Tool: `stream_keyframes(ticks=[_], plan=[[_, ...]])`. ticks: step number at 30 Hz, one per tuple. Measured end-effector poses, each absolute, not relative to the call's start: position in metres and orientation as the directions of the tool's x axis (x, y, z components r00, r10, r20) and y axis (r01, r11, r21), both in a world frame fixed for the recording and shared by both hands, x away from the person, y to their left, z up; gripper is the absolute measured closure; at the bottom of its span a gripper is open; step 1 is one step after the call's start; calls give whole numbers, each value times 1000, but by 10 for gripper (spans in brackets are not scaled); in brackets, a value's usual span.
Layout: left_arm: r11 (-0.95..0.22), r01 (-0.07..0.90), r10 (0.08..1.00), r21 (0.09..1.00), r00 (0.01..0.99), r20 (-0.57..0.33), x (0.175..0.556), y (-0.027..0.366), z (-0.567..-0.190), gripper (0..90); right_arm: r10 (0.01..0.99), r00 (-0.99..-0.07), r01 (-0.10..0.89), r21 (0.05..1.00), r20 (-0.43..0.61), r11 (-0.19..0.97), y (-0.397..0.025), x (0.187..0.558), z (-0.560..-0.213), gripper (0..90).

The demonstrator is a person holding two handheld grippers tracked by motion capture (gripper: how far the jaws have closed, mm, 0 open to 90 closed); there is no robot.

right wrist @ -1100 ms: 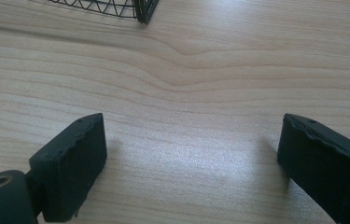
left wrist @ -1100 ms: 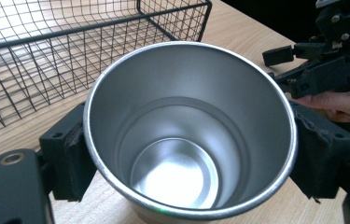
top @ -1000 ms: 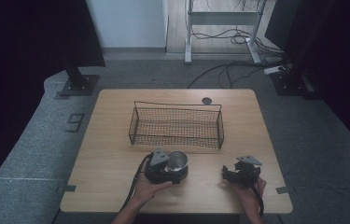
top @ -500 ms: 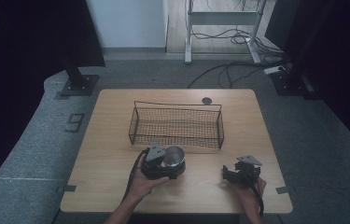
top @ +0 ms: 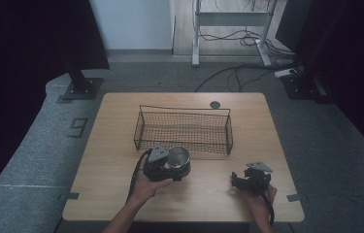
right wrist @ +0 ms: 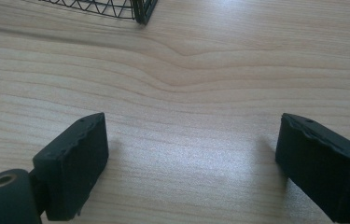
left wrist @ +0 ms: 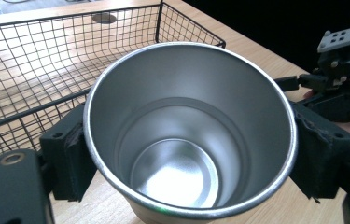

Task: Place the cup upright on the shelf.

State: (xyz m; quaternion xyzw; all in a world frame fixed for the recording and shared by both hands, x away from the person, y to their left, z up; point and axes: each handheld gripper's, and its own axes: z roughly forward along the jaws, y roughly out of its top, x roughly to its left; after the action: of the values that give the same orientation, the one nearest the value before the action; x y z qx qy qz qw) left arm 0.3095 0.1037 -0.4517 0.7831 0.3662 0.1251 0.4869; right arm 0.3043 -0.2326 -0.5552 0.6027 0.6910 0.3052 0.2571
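A shiny steel cup (top: 178, 156) (left wrist: 189, 135) stands upright and empty between the jaws of my left gripper (top: 173, 162) (left wrist: 191, 158), which is shut on its sides. It is held just in front of the black wire basket (top: 183, 127) (left wrist: 28, 60), near the basket's front wall. My right gripper (top: 240, 180) (right wrist: 200, 163) rests low over the wooden table (top: 121, 141) at the front right, open, with bare wood between its pads. The left gripper view also catches the right gripper (left wrist: 345, 84) at its right edge.
The wire basket has nothing in it. A small round grommet (top: 214, 104) sits in the table's far edge. Beyond the table are a metal stand with cables (top: 233, 29) and dark curtains. A floor marker "9" (top: 77, 127) lies to the left.
My left gripper has carried the cup forward and slightly left, closer to the basket's front wall. The right gripper has stayed where it was.
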Motion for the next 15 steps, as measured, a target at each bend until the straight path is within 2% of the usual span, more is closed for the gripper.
stream_keyframes(ticks=[2, 13, 15], plan=[[-244, 466, 688, 851, 701, -187, 312, 105, -451, 156, 990, -141, 676, 732, 13, 87, -233, 304, -555, 93], [-238, 472, 711, 849, 680, -179, 320, 109, -448, 156, 990, -141, 675, 732, 13, 86, -233, 304, -555, 93], [-222, 486, 694, 845, 688, -214, 323, 110, -446, 157, 990, -141, 676, 732, 13, 87, -233, 304, -555, 93]])
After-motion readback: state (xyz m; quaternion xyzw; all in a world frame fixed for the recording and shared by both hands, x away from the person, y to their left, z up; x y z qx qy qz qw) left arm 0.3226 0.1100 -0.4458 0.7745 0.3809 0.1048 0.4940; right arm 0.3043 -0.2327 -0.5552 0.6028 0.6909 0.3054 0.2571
